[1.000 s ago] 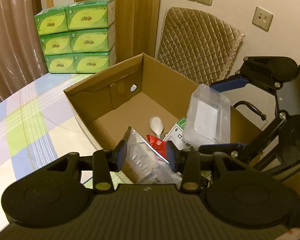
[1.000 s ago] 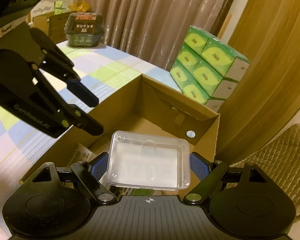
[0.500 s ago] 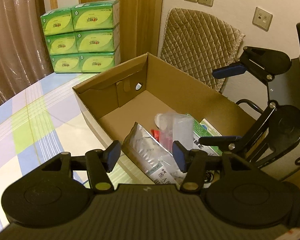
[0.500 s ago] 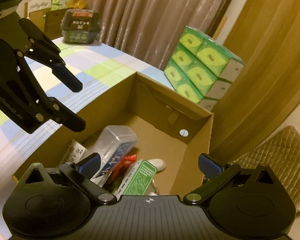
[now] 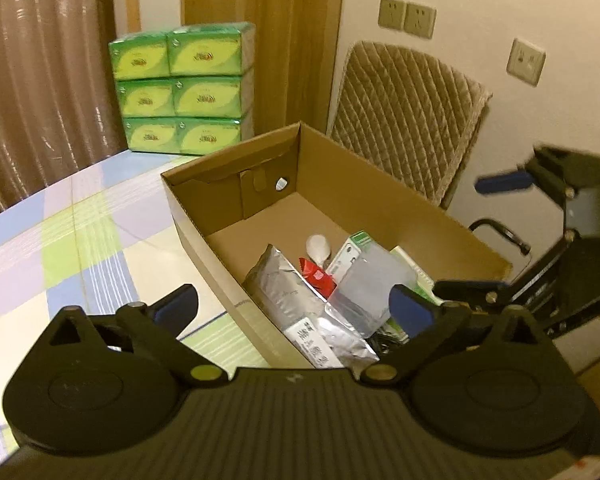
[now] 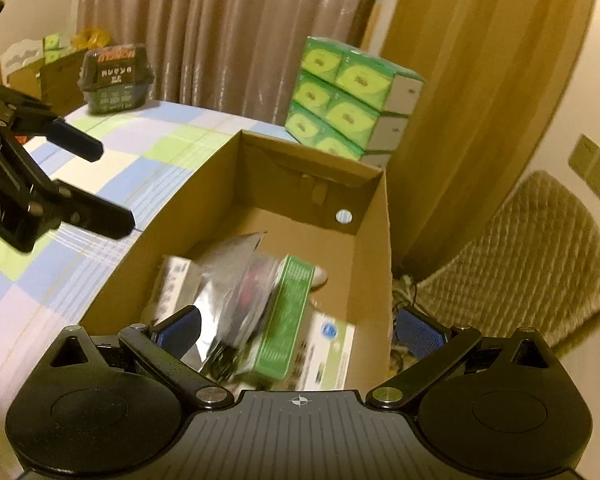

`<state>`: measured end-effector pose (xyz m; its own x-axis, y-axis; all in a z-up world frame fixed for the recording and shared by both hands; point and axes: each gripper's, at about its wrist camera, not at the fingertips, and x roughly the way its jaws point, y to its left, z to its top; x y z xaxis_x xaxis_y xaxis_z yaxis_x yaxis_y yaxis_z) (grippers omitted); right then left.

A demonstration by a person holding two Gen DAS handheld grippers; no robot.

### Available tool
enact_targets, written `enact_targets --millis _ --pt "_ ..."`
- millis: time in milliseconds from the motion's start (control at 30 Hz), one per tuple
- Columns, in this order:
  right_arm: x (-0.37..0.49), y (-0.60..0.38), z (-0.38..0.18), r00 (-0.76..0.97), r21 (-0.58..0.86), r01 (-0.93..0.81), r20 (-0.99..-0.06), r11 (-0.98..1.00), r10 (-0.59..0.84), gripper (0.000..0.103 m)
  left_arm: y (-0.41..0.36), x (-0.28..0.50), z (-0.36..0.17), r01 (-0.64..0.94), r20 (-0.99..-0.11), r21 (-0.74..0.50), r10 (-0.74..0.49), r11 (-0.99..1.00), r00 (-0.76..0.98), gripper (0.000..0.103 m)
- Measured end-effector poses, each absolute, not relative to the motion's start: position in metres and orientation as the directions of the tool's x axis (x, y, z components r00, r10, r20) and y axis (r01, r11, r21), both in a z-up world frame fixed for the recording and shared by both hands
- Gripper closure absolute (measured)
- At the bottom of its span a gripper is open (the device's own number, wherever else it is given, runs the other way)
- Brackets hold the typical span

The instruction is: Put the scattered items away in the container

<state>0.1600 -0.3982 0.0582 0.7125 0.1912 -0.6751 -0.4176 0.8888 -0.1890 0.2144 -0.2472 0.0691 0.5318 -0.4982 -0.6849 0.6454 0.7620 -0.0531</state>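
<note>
Opening wide, the left tool (image 5: 292,312) grips nothing above the cardboard box (image 5: 380,200); the right tool (image 6: 298,326) gapes empty beside it.

We see a stack of green tissue boxes (image 5: 182,90) standing at the far edge of a checked tablecloth (image 5: 60,240), against brown curtains (image 6: 220,28). A quilted chair back (image 5: 404,120) leans at the cream wall beneath three wall sockets (image 5: 406,20). From the right view, a dark tub (image 6: 116,74) with printed lettering sits at the table's far end, beside cardboard boxes (image 6: 40,68).
</note>
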Motion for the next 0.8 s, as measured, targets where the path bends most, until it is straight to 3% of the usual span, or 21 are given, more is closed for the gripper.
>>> enact_targets --millis 367,633,800 --pt "0.096 -0.416 0.074 0.728 -0.024 -0.262 -0.661 0.965 0.181 0.002 -0.213 0.154 0.081 0.524 -0.64 -0.149 -0.486 0.838 0.595 0.001" --pt "0.054 -0.416 0.088 0.751 -0.005 -0.21 -0.641 0.978 0.158 0.002 -0.21 0.109 0.082 0.451 -0.665 -0.102 -0.398 0.886 0.631 0.001" --pt "0.036 -0.416 0.095 0.762 0.015 -0.183 -0.63 0.983 0.151 0.002 -0.204 0.092 0.08 0.407 -0.685 -0.137 -0.383 0.903 0.62 0.001"
